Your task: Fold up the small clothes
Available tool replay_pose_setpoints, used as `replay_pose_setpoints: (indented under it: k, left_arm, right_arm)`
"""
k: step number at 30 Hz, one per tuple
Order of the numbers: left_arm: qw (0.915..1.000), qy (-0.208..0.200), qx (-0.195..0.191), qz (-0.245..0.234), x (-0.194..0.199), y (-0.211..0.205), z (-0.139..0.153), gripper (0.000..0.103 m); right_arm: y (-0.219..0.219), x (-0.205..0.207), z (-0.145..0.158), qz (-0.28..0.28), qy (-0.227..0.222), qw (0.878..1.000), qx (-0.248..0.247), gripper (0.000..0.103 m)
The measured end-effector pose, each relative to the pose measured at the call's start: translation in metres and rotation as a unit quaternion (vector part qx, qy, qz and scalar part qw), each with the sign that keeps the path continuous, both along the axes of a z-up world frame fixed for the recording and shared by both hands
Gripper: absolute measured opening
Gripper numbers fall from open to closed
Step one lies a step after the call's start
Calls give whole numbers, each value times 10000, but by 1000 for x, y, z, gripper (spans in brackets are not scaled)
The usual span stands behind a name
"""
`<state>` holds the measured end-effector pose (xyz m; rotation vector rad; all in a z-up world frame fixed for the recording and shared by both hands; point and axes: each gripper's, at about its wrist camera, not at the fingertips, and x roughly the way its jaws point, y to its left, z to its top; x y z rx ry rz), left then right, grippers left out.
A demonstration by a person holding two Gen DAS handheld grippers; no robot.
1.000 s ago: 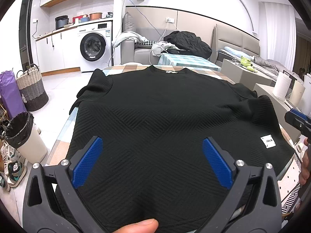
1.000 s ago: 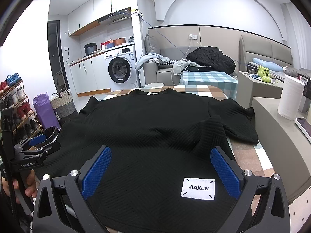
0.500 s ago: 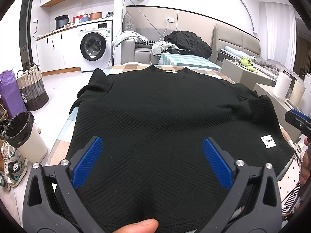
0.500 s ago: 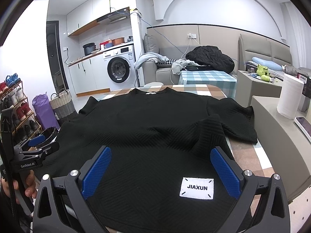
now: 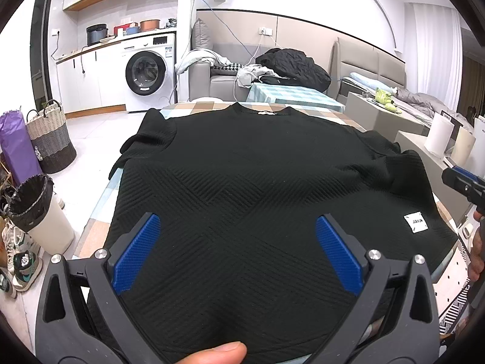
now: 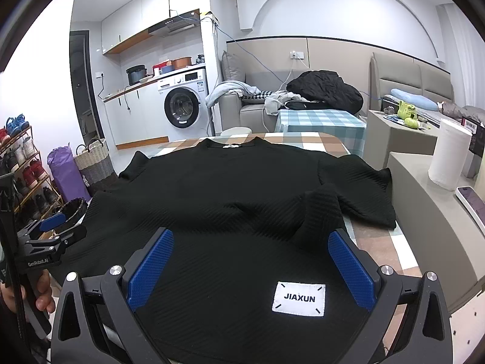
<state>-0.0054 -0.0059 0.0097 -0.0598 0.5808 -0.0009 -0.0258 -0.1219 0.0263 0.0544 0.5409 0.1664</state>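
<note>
A black textured short-sleeved top [image 5: 242, 188] [image 6: 218, 212] lies spread flat on a checked table [image 6: 306, 141], collar at the far end. A white JIAXUN label [image 6: 298, 298] [image 5: 416, 223] sits near its near right hem. My left gripper [image 5: 239, 236] hovers open over the near left part of the hem, nothing between its blue pads. Over the near right part, by the label, my right gripper [image 6: 250, 253] is open too. The right sleeve [image 6: 357, 194] lies rumpled beside a raised fold. A thumb [image 5: 218, 353] shows at the bottom of the left wrist view.
A bin with a black liner [image 5: 36, 212], a woven basket [image 5: 51, 142] and shoes stand on the floor to the left. To the right, a grey counter [image 6: 424, 212] holds a paper roll [image 6: 448, 157] and a phone [image 6: 473, 203]. A sofa with clothes and a washing machine [image 5: 148, 75] are behind.
The right wrist view has shifted slightly, with the label a little lower in frame. The left gripper and the top have not visibly moved.
</note>
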Motion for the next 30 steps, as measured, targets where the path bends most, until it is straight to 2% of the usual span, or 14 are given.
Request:
replay_pose_setpoints:
  k: [17, 25, 30]
  left_arm:
    - [9998, 219, 8, 13, 7, 1, 2, 102]
    - [9995, 267, -2, 164, 21, 13, 7, 102]
    - [9993, 280, -25, 266, 34, 23, 9, 102]
  right_arm:
    - [-6, 11, 7, -166, 189, 9996, 124, 103]
    - [-40, 26, 16, -877, 541, 9924, 671, 103]
    - [-71, 42, 16, -1289, 805, 9818, 1137, 100]
